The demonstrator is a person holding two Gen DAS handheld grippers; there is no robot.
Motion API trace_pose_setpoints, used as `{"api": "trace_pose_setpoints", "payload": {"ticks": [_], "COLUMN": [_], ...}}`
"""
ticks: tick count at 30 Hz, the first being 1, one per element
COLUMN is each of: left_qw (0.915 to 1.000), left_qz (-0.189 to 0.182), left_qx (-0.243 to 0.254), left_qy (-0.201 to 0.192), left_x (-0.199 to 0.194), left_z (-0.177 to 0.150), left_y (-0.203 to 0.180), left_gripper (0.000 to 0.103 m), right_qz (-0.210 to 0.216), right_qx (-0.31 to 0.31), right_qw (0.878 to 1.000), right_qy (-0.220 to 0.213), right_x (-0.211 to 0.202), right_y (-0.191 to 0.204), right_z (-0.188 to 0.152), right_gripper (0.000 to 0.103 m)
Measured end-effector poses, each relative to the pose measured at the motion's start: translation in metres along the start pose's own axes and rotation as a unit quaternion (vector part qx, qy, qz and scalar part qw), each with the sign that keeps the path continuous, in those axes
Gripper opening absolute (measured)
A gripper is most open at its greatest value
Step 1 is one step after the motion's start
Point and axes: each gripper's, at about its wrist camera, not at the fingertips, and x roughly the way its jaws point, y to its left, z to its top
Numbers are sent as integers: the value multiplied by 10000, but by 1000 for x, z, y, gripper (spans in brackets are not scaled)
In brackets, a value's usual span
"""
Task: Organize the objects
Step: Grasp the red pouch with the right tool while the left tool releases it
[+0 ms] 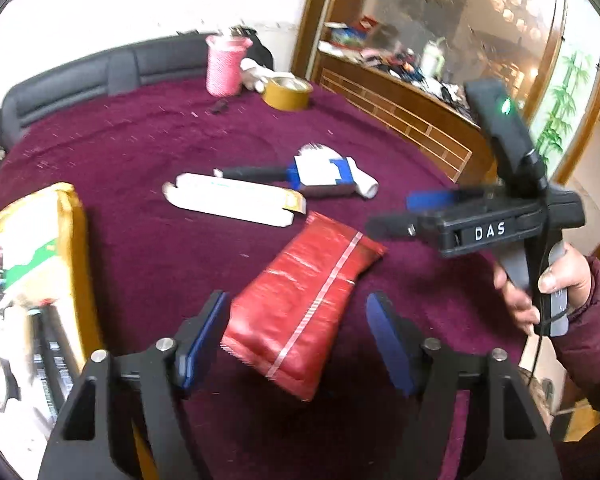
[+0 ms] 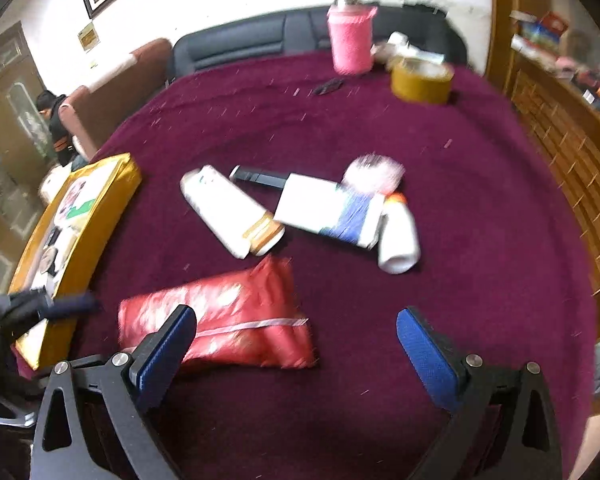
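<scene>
The left gripper (image 1: 296, 332) was held with its jaws spread, nothing pinched; the red pouch (image 1: 300, 304) was seen lying between the blue pads (image 1: 204, 332), free of them, on the maroon-covered counter (image 1: 140, 140). The right gripper (image 2: 296, 356) was likewise spread and empty, above the cloth. Beyond the pouch, a white box (image 2: 230, 210) and a white bottle (image 2: 398, 240) were laid.

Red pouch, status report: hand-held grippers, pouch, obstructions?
Left hand-held gripper open, straddling red pouch, pads clear. Right hand-held gripper open, empty. Pouch flat on maroon cloth. White box beyond, no obstruction.
</scene>
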Motion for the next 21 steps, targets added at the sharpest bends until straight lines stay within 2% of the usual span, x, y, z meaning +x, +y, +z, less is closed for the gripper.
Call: {"api": "trace_pose_setpoints", "payload": {"ticks": [4,6,7,9,10,13,14,15,16,17,19,20,21], "left_qw": [9998,9997,9996,9994,9990,9963,9954,9947,9946,9948,9953,9953,9952], "left_qz": [-52,2,21,-17,-47,-307,-391,-453,-466,-458,-443,-439,-445], "left_qx": [-165,-231,-252,-323,-422,-803,-875,-921,-921,-901,-864,-867,-870], "left_qy": [-21,122,160,145,106,-13,-53,-92,-110,-108,-63,-55,-69], "left_x": [0,4,4,0,-3,-16,-19,-23,-27,-29,-33,-35,-38], "left_z": [-3,-5,-7,-10,-12,-19,-21,-23,-26,-28,-35,-37,-41], "left_y": [10,12,12,14,16,24,25,25,25,24,22,22,22], "left_gripper": [75,76,76,76,77,78,78,80,82,82,82,82,82], "right_qz": [601,1094,1144,2220,2571,3098,3017,2585,2092,1350,654,445,431], "right_qx": [973,1277,1359,1409,1442,802,622,320,27,-398,-894,-1263,-1532], "right_qw": [9932,9850,9836,9630,9527,9384,9417,9576,9720,9868,9930,9906,9869], "right_qy": [230,380,308,592,744,1308,1354,1228,1068,798,405,281,263], "right_x": [25,39,38,36,34,22,18,7,-2,-13,-25,-29,-31], "right_y": [-24,-28,-28,-21,-17,9,15,21,26,34,47,60,71], "right_z": [2,3,2,0,-4,-20,-23,-24,-22,-18,-14,-12,-13], "right_gripper": [102,103,103,103,103,103,103,103,103,103,103,103,103]}}
